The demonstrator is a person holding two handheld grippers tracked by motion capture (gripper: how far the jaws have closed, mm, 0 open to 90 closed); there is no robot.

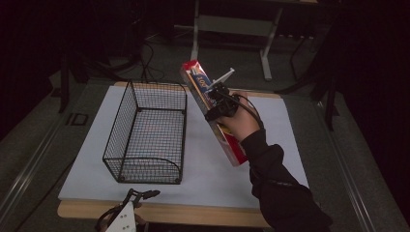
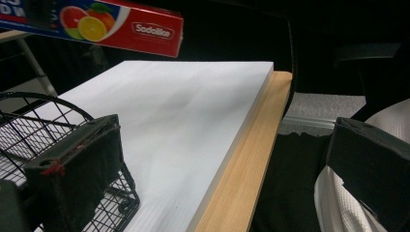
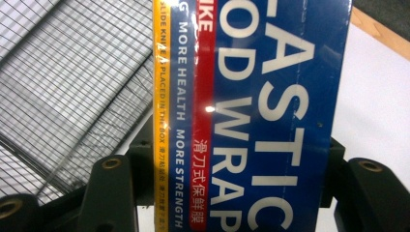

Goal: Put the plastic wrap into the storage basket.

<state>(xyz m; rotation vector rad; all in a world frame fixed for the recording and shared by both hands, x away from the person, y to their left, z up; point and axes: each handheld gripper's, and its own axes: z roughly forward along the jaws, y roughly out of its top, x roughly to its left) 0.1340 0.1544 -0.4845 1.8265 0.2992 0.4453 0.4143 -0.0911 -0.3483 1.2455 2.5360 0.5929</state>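
A long plastic-wrap box [image 1: 212, 111], red and blue with a yellow stripe, hangs tilted above the white board [image 1: 280, 140], its far end higher. My right gripper [image 1: 217, 104] is shut on its middle, held by a hand in a black sleeve. In the right gripper view the box's blue face [image 3: 270, 111] with white letters sits between the two jaws of that gripper [image 3: 237, 169]. A black wire basket [image 1: 147, 135] stands empty just left of the box. My left gripper [image 1: 140, 197] rests at the table's front edge, open, with nothing between its jaws [image 2: 222, 140]. The box's red end [image 2: 106, 24] shows above it.
The white board lies on a wooden table [image 1: 164, 212] whose light edge [image 2: 246, 164] runs along the front. Behind the table stands a grey desk frame [image 1: 232, 24], with cables on the dark floor. The basket's corner [image 2: 29, 125] sits beside the left jaw.
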